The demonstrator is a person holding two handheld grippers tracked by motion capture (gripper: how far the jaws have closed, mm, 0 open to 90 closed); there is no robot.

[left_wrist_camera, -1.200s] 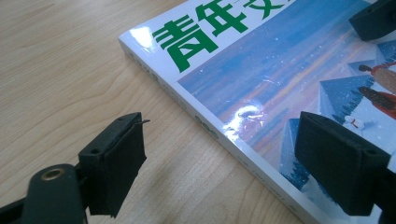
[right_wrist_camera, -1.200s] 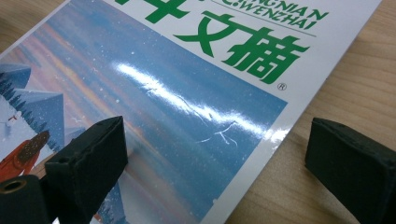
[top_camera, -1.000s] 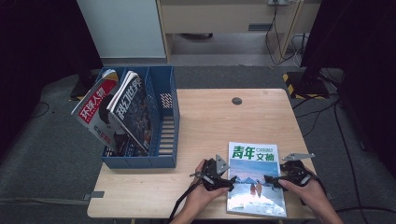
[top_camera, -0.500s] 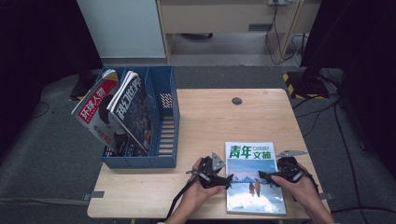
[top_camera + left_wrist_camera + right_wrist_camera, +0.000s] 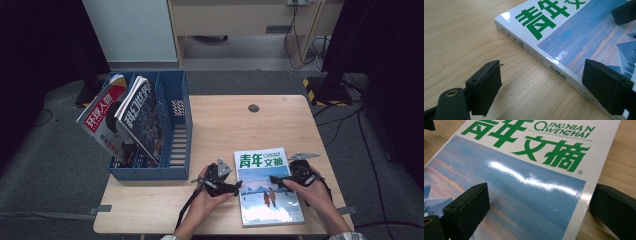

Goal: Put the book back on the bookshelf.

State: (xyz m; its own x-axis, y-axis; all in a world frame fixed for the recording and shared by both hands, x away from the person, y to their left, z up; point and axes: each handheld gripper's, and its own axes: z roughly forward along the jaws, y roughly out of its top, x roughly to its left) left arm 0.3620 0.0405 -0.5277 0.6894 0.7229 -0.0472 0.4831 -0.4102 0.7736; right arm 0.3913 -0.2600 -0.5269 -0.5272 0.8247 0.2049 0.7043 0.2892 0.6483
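1. From the high view, the magazine (image 5: pixel 267 186) lies flat on the wooden table (image 5: pixel 225 125), near the front edge and right of the middle, with its green title at the far end. My left gripper (image 5: pixel 231 186) sits at its left edge and my right gripper (image 5: pixel 278 180) reaches over its right part. A blue rack (image 5: pixel 172 131) stands on the table's left side and holds two upright magazines (image 5: pixel 122 117) that lean left.

2. In the left gripper view, my jaws stand wide apart and grip nothing. The magazine's spine (image 5: pixel 536 56) runs slantwise between them. One pad (image 5: pixel 486 86) hangs over bare wood; the other (image 5: pixel 605 83) is above the cover's edge. Whether it touches the cover I cannot tell. My right gripper's dark tip (image 5: pixel 624 11) shows at the top right corner.

3. In the right gripper view, my jaws are open too, straddling the magazine's right edge (image 5: pixel 584 205). One pad (image 5: pixel 467 206) is over the blue cover picture, the other (image 5: pixel 614 207) over the wood beside it. Nothing is clamped.
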